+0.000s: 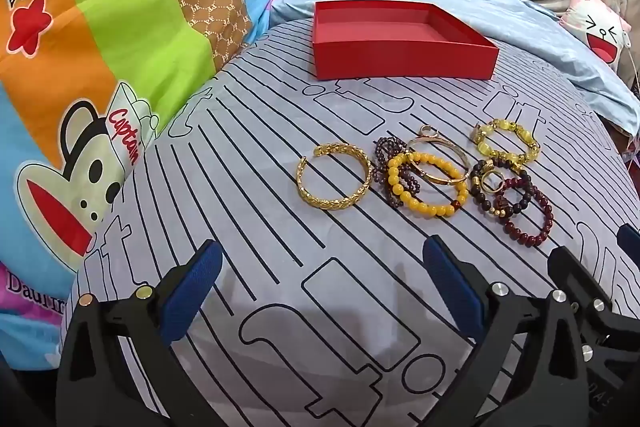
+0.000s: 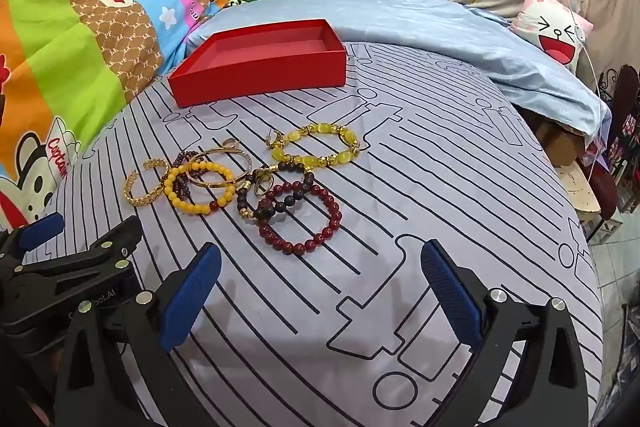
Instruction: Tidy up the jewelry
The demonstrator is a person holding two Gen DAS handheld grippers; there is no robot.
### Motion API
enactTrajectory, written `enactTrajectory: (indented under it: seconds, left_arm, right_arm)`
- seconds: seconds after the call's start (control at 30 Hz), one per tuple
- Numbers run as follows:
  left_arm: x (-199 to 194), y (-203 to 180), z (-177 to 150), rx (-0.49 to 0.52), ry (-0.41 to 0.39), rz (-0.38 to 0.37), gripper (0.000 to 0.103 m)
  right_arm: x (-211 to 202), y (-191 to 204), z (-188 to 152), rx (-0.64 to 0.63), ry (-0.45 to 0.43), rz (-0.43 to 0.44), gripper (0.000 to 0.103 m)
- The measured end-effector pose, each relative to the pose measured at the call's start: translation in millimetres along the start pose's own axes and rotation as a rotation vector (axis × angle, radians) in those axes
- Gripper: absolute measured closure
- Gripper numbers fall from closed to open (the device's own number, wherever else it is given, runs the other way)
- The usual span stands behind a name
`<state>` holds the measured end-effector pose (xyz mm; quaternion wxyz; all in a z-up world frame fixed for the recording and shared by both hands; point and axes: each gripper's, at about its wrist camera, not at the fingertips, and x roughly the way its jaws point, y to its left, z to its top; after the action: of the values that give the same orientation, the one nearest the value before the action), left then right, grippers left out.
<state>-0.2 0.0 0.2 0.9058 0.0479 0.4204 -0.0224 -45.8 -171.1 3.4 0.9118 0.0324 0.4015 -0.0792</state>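
Both claws hang above the bed [image 1: 280,131] with nothing between their pads — the left claw [image 1: 320,291] and the right claw [image 2: 320,291] each stand wide. The jewelry lies in a loose cluster on the striped sheet, well short of the empty red box [image 1: 400,39] behind it. The gold cuff bangle [image 1: 334,177] sits alone at the left of the cluster; the yellow bead bracelet [image 1: 428,183] overlaps a dark garnet bead bracelet [image 1: 384,163] and a thin gold bangle [image 1: 440,159]. Further right, the red bead bracelet [image 2: 300,223] lies tangled with a dark wood bead bracelet [image 2: 276,191] and a small ring [image 2: 265,183]; a pale yellow stone bracelet [image 2: 316,147] sits apart.

The likely trouble is the overlaps: lifting one loop could drag its neighbours — and on soft bedding, pads may pinch fabric or let smooth beads slip
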Motion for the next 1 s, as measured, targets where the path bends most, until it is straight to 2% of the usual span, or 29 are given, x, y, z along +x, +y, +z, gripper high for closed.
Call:
enactTrajectory:
  seconds: [1.0]
  left_arm:
    - [-2.4,2.9,-2.3,0.0,0.006,0.005,0.007]
  right_arm:
    - [-1.6,0.0,-0.9,0.01,-0.004,0.007,0.006]
